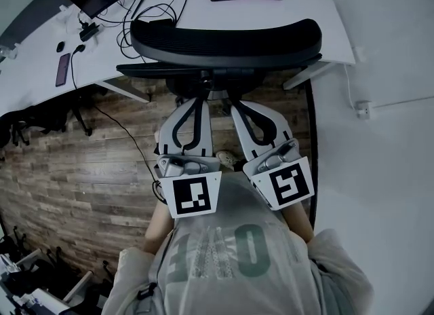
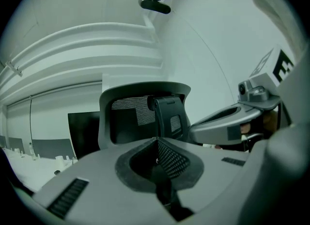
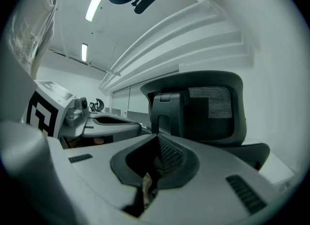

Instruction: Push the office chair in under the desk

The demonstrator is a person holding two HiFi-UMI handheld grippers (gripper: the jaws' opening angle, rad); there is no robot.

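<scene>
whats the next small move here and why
Probably nudge both forward into the chair: the left gripper and right gripper are shut, level and aimed at its back, which stands at the desk edge, maybe not fully in.

Floor: brown wood planks (image 1: 74, 171), running left to right in the head view.
Wall: plain white (image 1: 386, 49), at the right; a small socket (image 1: 363, 109) on it with a thin cord.
Ceiling: white stepped bands (image 3: 193, 35).
Light: two long ceiling lamps (image 3: 93, 8), lit.
</scene>
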